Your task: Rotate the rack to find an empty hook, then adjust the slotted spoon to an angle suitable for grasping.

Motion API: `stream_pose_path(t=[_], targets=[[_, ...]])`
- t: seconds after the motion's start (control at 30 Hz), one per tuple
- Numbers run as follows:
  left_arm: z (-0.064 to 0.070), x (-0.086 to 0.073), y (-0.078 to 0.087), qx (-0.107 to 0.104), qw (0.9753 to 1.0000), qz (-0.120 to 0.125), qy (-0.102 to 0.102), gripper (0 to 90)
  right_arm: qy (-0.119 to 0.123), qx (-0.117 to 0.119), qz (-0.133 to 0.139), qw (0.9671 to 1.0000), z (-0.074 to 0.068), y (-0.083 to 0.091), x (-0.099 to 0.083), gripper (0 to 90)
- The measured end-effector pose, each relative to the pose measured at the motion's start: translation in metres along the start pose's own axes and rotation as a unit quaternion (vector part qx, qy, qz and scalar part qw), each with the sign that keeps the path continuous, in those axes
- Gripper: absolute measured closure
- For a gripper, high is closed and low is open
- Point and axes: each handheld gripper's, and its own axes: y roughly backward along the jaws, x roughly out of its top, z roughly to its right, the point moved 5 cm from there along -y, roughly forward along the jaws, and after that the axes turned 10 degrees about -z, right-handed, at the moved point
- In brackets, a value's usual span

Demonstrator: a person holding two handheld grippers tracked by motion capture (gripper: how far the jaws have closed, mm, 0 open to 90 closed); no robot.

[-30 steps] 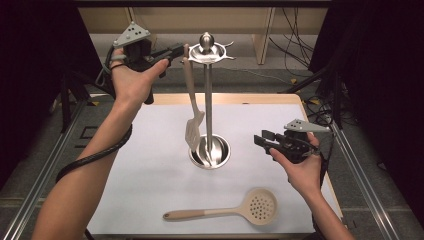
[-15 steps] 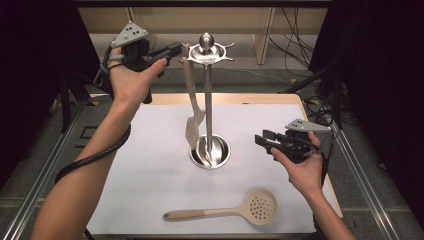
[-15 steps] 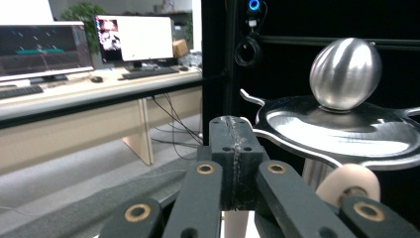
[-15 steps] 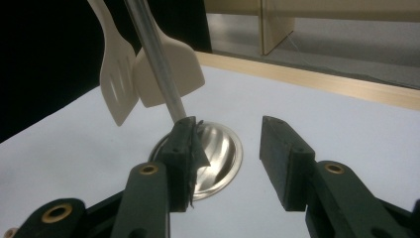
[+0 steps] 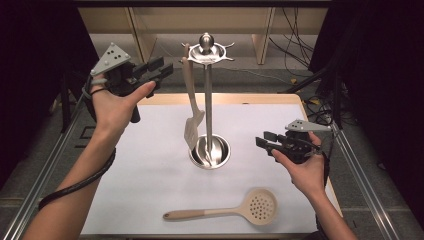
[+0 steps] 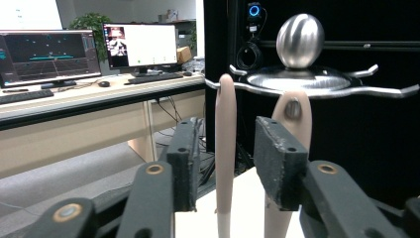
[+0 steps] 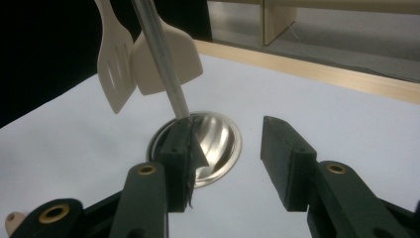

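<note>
A steel utensil stand rises from a round base at the table's middle. Two beige spatulas hang from hooks on its left side. My left gripper is raised, open and empty, a little left of the stand's top. In the left gripper view its jaws frame one hanging handle farther off, with a second handle on a hook. My right gripper hovers open right of the base. The right gripper view shows the base, a slotted blade and a solid blade.
A beige skimmer spoon lies on the white mat near the front edge, bowl to the right. Wooden table edge runs behind the mat. Metal rails flank both sides, and cables lie at the back right.
My left gripper has drawn back to the left and slightly down from the stand's top. The hanging spatula has shifted a little. My right gripper has hardly moved.
</note>
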Motion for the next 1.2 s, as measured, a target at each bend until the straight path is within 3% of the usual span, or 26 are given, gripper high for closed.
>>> stream_pose_path(t=[0.07, 0.2, 0.23, 0.3, 0.33, 0.37, 0.4, 0.47, 0.5, 0.57, 0.67, 0.73, 0.77, 0.87, 0.93, 1.03, 1.07, 1.1, 1.13, 1.2], targets=[[0.0, -0.003, 0.001, 0.002, 1.0, -0.002, 0.002, 56.2, 0.003, -0.005, -0.002, 1.0, 0.001, 0.001, 0.0, 58.0], [0.001, -0.011, 0.001, -0.002, 0.9999, -0.012, 0.005, 54.9, -0.013, 0.01, -0.018, 0.9997, -0.005, 0.0, -0.002, 58.1], [0.002, -0.012, 0.002, -0.004, 0.9999, -0.013, 0.003, 54.8, 0.002, 0.008, -0.024, 0.9997, -0.004, -0.001, -0.002, 58.1], [0.004, -0.013, 0.004, -0.005, 0.9999, -0.012, 0.005, 54.4, 0.005, 0.012, -0.028, 0.9995, -0.007, -0.005, -0.002, 58.7], [0.005, -0.014, 0.005, -0.006, 0.9999, -0.011, 0.003, 54.2, 0.039, 0.009, -0.049, 0.998, -0.005, -0.005, -0.003, 59.2], [0.006, -0.015, 0.006, -0.007, 0.9999, -0.011, 0.004, 54.1, 0.021, 0.015, -0.051, 0.9984, -0.01, -0.008, -0.004, 59.8], [0.007, -0.016, 0.006, -0.008, 0.9999, -0.012, 0.004, 53.9, 0.034, 0.016, -0.077, 0.9963, -0.011, -0.008, -0.006, 60.5], [0.008, -0.019, 0.006, -0.009, 0.9998, -0.018, 0.004, 53.4, 0.048, 0.023, -0.1, 0.9936, -0.015, -0.012, -0.008, 61.7], [0.009, -0.021, 0.007, -0.009, 0.9997, -0.023, 0.004, 53.1, 0.07, 0.021, -0.106, 0.9917, -0.014, -0.014, -0.008, 62.4], [0.01, -0.024, 0.007, -0.007, 0.9997, -0.024, 0.005, 52.7, 0.08, 0.032, -0.141, 0.9863, -0.019, -0.018, -0.012, 64.2], [0.01, -0.03, 0.006, -0.009, 0.9997, -0.024, 0.0, 52.3, 0.095, 0.039, -0.171, 0.98, -0.023, -0.024, -0.016, 65.6], [0.011, -0.033, 0.006, -0.011, 0.9996, -0.026, -0.001, 52.0, 0.115, 0.043, -0.198, 0.9723, -0.026, -0.026, -0.021, 65.9], [0.012, -0.034, 0.006, -0.012, 0.9996, -0.025, -0.001, 51.9, 0.117, 0.046, -0.204, 0.971, -0.029, -0.028, -0.023, 66.3], [0.012, -0.039, 0.009, -0.013, 0.9996, -0.024, -0.002, 51.6, 0.151, 0.053, -0.245, 0.9562, -0.037, -0.031, -0.031, 66.7], [0.014, -0.042, 0.011, -0.017, 0.9996, -0.024, 0.0, 51.3, 0.152, 0.056, -0.256, 0.9531, -0.042, -0.033, -0.035, 67.2], [0.016, -0.048, 0.014, -0.021, 0.9995, -0.025, 0.001, 50.9, 0.169, 0.061, -0.28, 0.943, -0.051, -0.036, -0.04, 67.4], [0.016, -0.051, 0.015, -0.021, 0.9995, -0.024, 0.002, 50.9, 0.174, 0.06, -0.284, 0.941, -0.052, -0.036, -0.041, 67.4], [0.017, -0.053, 0.015, -0.021, 0.9995, -0.024, 0.003, 50.8, 0.179, 0.067, -0.294, 0.9364, -0.056, -0.037, -0.044, 67.4], [0.018, -0.055, 0.016, -0.021, 0.9994, -0.025, 0.004, 50.8, 0.199, 0.071, -0.298, 0.9311, -0.057, -0.039, -0.045, 67.5], [0.019, -0.059, 0.017, -0.024, 0.9993, -0.028, 0.005, 50.6, 0.205, 0.075, -0.314, 0.924, -0.064, -0.041, -0.05, 67.7]])
